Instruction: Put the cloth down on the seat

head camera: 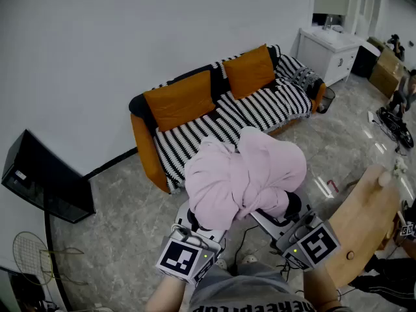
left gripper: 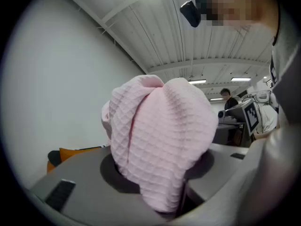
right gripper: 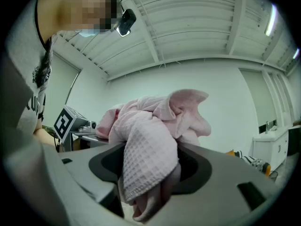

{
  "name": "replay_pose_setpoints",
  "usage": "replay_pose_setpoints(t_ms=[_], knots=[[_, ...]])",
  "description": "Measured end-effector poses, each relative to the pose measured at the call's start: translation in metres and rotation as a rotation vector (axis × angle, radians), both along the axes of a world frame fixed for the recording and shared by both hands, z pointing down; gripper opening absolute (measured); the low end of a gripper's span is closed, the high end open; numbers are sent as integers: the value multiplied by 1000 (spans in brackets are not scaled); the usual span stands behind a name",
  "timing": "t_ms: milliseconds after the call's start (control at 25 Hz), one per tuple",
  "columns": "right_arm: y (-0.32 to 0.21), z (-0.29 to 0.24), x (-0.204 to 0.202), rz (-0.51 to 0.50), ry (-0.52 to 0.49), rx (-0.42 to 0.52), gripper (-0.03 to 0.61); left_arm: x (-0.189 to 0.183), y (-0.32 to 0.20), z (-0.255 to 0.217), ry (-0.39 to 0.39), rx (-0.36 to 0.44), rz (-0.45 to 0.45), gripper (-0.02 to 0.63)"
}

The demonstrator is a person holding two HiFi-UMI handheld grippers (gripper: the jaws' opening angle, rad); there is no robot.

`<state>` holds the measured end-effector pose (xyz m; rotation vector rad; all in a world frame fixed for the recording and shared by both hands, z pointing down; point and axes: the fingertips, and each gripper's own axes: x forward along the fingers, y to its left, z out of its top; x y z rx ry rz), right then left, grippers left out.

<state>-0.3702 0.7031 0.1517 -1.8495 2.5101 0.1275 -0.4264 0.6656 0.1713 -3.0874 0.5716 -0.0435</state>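
Observation:
A bulky pink waffle-weave cloth [head camera: 240, 174] is bunched up in the air between my two grippers, over the grey floor in front of the sofa. My left gripper [head camera: 198, 221] holds its left side; in the left gripper view the cloth [left gripper: 160, 145] narrows down into the gap of the left gripper [left gripper: 175, 194]. My right gripper [head camera: 281, 210] holds the right side, and a fold of cloth [right gripper: 150, 145] hangs through the right gripper [right gripper: 151, 192]. Both pairs of jaws stand wide around thick folds. The sofa seat [head camera: 260, 112], covered in black-and-white stripes, lies further ahead.
Two orange cushions [head camera: 179, 99] [head camera: 250, 70] lean on the sofa back. A black screen [head camera: 45, 177] stands at left, a racket [head camera: 29, 252] below it. A white cabinet [head camera: 331, 51] is at the back right, a wooden table [head camera: 364, 226] close at right.

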Motion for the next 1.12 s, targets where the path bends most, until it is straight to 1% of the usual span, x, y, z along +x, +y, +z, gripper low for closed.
replay_pose_setpoints(t_ms=[120, 440, 600, 840, 1120], knots=[[-3, 0, -4, 2, 4, -5, 290, -3, -3, 1, 0, -14, 6, 236], [-4, 5, -8, 8, 3, -14, 288, -8, -5, 4, -13, -12, 2, 236], [-5, 7, -8, 6, 12, -34, 291, -8, -6, 7, -16, -19, -2, 236], [1, 8, 7, -11, 47, -42, 291, 5, -1, 8, -14, -16, 5, 238], [9, 20, 27, -29, 20, -54, 291, 24, 7, 18, -33, -14, -15, 241]])
